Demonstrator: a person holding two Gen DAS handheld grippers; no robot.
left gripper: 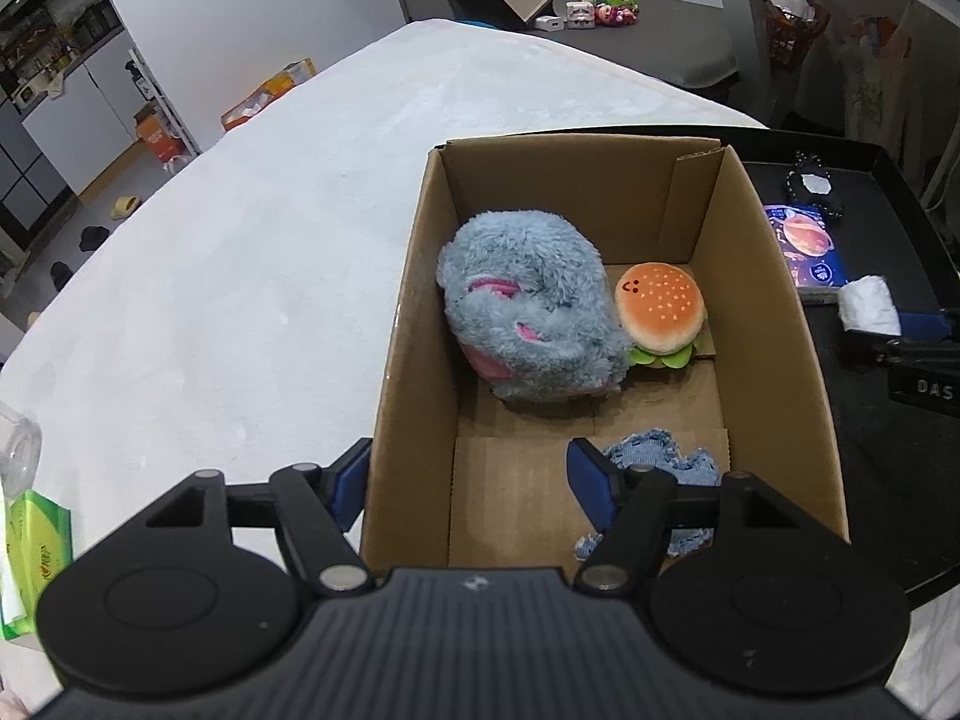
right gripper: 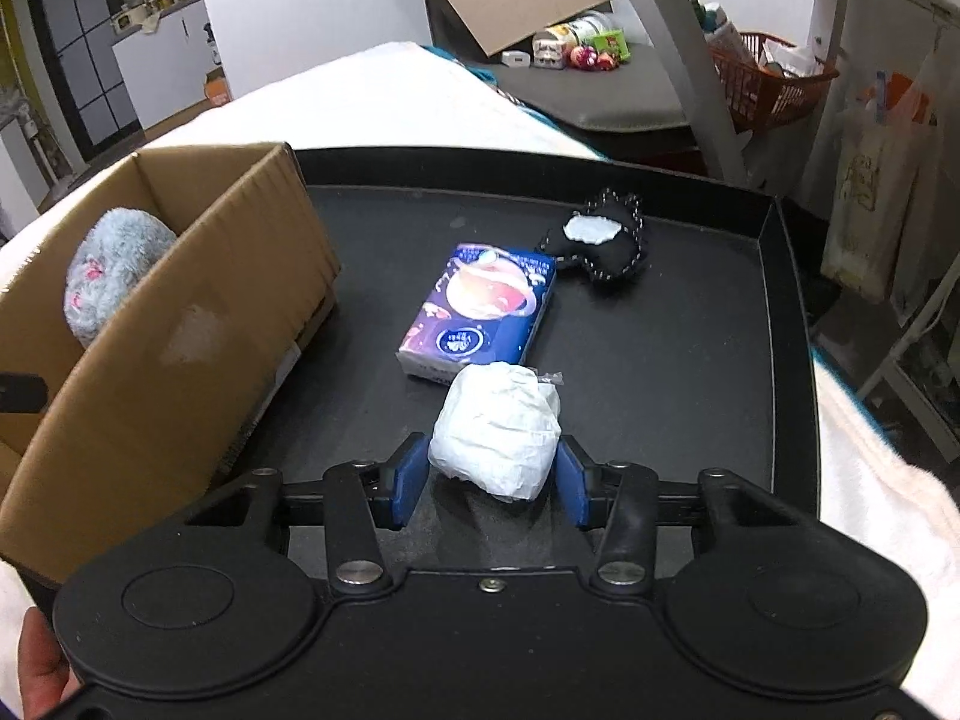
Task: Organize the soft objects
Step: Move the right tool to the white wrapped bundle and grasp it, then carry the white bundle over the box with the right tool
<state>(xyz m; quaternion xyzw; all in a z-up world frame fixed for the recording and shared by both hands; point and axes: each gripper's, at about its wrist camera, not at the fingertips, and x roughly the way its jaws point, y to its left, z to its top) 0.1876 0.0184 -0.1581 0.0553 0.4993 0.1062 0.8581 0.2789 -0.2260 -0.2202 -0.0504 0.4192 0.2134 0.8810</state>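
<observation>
A cardboard box (left gripper: 762, 324) holds a grey plush (left gripper: 528, 312), a burger plush (left gripper: 660, 312) and a blue denim piece (left gripper: 666, 468). My left gripper (left gripper: 474, 489) is open, its fingers astride the box's near left wall, the right finger just above the denim piece. My right gripper (right gripper: 489, 480) is open around a white wrapped bundle (right gripper: 498, 426) on the black tray (right gripper: 786, 312); the pads stand beside it with small gaps. A blue tissue pack (right gripper: 480, 306) and a black stitched plush (right gripper: 600, 240) lie further back on the tray. The box (right gripper: 198, 312) stands at the tray's left.
The box and tray rest on a white cloth-covered table (left gripper: 252, 240). A green packet (left gripper: 30, 552) and a clear bottle (left gripper: 18, 444) sit at the table's near left. A grey bench with toys and cans (right gripper: 576, 54) and an orange basket (right gripper: 768, 84) stand behind.
</observation>
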